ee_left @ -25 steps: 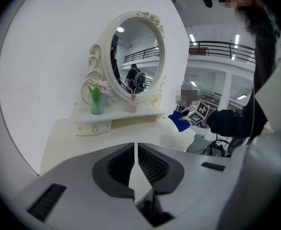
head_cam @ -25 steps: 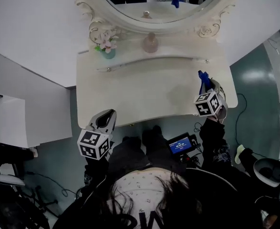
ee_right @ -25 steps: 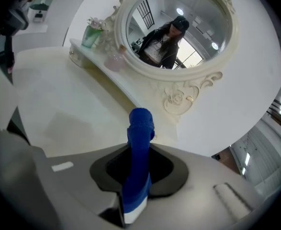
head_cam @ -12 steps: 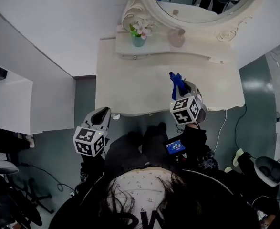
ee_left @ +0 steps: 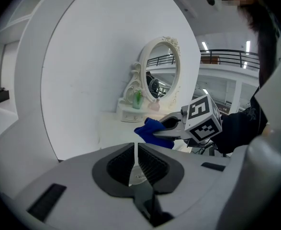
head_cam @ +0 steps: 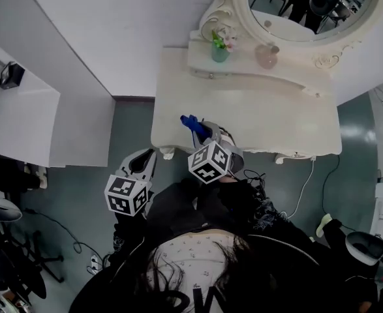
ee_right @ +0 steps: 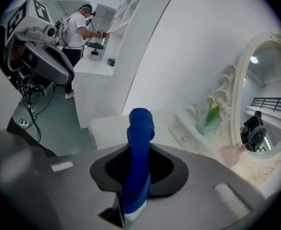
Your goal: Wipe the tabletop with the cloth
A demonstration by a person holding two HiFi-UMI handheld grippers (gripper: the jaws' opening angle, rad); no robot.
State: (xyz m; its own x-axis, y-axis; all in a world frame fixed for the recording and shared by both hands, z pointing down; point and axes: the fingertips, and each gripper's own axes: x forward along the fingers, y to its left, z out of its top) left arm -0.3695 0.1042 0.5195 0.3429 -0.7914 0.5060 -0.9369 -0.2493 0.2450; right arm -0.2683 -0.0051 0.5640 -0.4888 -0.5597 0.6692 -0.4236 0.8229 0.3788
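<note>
Head view: right gripper point(head_cam: 201, 130) holds the blue cloth point(head_cam: 190, 120) at the tabletop point(head_cam: 263, 119) left edge, frame centre; left gripper point(head_cam: 145, 158) hangs lower left. Left gripper view: jaws together, empty. Right gripper view: jaws clamped on cloth; wiping step likely; next, press cloth flat.

Bunched blue cloth point(head_cam: 190, 121) near cream tabletop's point(head_cam: 276, 119) front-left edge.

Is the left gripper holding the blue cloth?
No, the blue cloth is pinched in the right gripper; the left gripper holds nothing.
</note>
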